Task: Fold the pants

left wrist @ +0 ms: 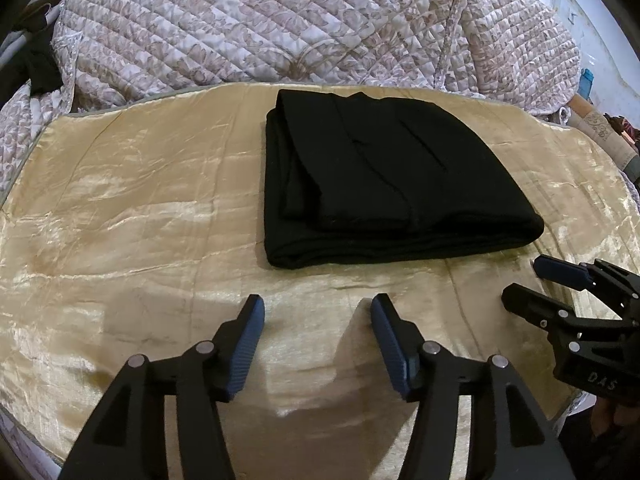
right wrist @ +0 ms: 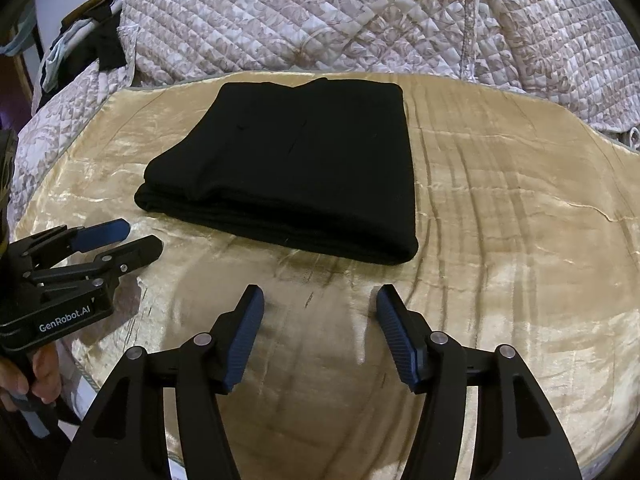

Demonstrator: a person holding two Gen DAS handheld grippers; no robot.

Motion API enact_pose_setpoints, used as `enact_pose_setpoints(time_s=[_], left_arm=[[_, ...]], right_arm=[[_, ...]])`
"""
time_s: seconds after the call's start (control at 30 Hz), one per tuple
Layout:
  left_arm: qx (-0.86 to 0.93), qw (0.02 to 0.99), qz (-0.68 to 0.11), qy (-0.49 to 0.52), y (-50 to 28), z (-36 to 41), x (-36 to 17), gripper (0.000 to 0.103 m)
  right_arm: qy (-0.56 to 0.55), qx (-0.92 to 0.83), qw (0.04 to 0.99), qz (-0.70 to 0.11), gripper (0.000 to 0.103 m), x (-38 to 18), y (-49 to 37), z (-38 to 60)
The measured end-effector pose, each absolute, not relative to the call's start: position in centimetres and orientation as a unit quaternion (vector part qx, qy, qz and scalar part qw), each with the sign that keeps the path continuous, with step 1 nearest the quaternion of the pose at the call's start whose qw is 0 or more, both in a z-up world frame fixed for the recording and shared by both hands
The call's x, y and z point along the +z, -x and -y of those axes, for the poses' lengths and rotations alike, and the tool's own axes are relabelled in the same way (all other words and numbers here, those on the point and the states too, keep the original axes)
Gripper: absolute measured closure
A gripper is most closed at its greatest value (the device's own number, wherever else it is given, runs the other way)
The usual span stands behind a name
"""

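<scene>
The black pants [left wrist: 384, 176] lie folded into a thick rectangle on a shiny gold cloth [left wrist: 132, 208]; they also show in the right wrist view [right wrist: 296, 168]. My left gripper [left wrist: 318, 310] is open and empty, hovering over the gold cloth just in front of the pants. It also shows in the right wrist view [right wrist: 136, 238] at the left. My right gripper [right wrist: 320, 300] is open and empty, in front of the pants' near edge. It shows at the right of the left wrist view [left wrist: 524, 280], beside the pants' near right corner.
A quilted floral bedspread [left wrist: 280, 20] is bunched up behind the gold cloth [right wrist: 520, 208]. Dark and pale clothes [right wrist: 92, 44] hang at the far left. The cloth's edge drops off at the near left and right.
</scene>
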State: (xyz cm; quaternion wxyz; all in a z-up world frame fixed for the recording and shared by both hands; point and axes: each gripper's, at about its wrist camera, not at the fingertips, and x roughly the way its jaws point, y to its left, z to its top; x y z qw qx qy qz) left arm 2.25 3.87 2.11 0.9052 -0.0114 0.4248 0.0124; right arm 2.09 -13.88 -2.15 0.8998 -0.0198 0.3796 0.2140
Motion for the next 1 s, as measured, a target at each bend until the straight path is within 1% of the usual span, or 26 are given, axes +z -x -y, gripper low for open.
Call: enact_pose_setpoints(time_s=[0.13, 0.6, 1.0], left_arm=[[0.014, 0.905, -0.426, 0.009, -2.27, -3.92, 2.05, 0.041], [0.015, 0.904, -0.427, 0.003, -2.32, -4.08, 1.92, 0.039], [0.023, 0.903, -0.430, -0.007, -2.41, -4.04, 1.95, 0.033]], right_arm=[[0.021, 0.214, 0.900, -0.379, 0.043, -2.10, -2.07, 13.86], [0.027, 0.214, 0.900, -0.379, 0.041, -2.28, -2.04, 13.64], [0.028, 0.214, 0.900, -0.380, 0.040, -2.24, -2.04, 13.62]])
